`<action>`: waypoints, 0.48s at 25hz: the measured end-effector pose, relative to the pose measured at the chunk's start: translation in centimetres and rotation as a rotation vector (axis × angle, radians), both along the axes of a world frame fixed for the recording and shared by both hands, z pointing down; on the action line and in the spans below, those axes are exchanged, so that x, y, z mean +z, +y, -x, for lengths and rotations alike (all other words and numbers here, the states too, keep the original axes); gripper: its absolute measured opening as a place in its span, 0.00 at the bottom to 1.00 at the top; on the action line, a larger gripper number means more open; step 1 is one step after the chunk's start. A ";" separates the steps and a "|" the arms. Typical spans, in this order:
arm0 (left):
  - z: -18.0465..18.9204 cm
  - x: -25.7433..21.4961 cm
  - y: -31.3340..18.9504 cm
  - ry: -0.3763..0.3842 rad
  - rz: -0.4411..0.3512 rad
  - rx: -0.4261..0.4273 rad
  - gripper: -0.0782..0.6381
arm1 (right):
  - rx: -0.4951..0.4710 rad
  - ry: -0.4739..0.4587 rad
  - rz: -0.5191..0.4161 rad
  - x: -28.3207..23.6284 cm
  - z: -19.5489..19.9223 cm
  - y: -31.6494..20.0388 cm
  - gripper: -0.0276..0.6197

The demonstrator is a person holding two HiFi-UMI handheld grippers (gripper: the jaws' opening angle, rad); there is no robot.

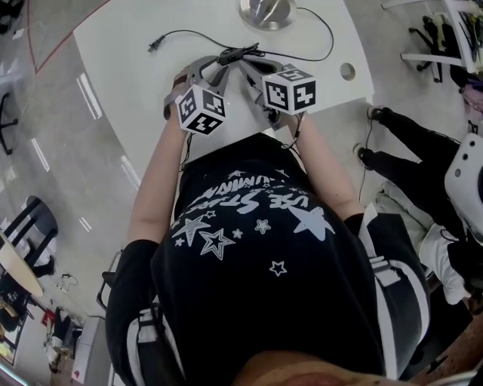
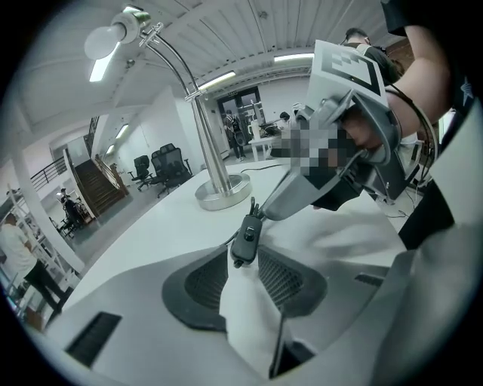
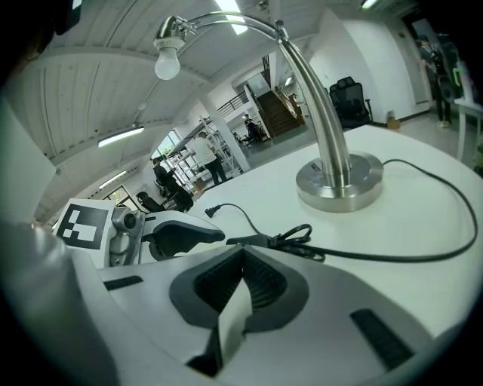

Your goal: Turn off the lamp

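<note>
A chrome lamp stands on the white table (image 1: 113, 60), with its round base (image 1: 266, 11) at the far edge. Its arched arm and white bulb (image 2: 106, 41) rise over both gripper views; I cannot tell whether the bulb glows. The black cord switch (image 2: 245, 240) sits between the tips of my left gripper (image 2: 245, 255), whose jaws are shut on it. My right gripper (image 3: 241, 252) is shut, and its joined tips (image 2: 264, 212) rest on the switch's upper end. In the head view both grippers meet at the switch (image 1: 230, 54).
The lamp's black cord (image 1: 321, 38) loops over the table, and its plug (image 1: 155, 45) lies loose at the left. A round cable hole (image 1: 347, 71) is near the right edge. A person's legs (image 1: 407, 143) and chairs stand to the right.
</note>
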State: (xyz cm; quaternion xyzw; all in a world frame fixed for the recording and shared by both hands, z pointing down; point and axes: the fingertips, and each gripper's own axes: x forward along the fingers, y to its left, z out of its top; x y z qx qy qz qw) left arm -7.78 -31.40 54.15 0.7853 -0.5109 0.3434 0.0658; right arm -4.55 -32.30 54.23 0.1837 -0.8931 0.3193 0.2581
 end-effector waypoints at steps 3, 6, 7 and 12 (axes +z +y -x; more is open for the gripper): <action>0.1 -0.9 1.0 0.009 -0.022 -0.001 0.29 | 0.036 -0.002 -0.010 -0.6 -0.7 0.9 0.05; 0.3 -1.8 2.5 0.020 -0.043 0.009 0.29 | 0.080 0.000 -0.029 -1.5 -1.3 2.0 0.05; 0.4 -2.1 3.2 0.025 -0.047 0.013 0.29 | 0.094 -0.001 -0.033 -1.8 -1.5 2.6 0.05; 0.4 -3.3 7.6 0.038 -0.067 0.032 0.29 | 0.147 -0.015 -0.035 -2.6 -2.4 6.5 0.05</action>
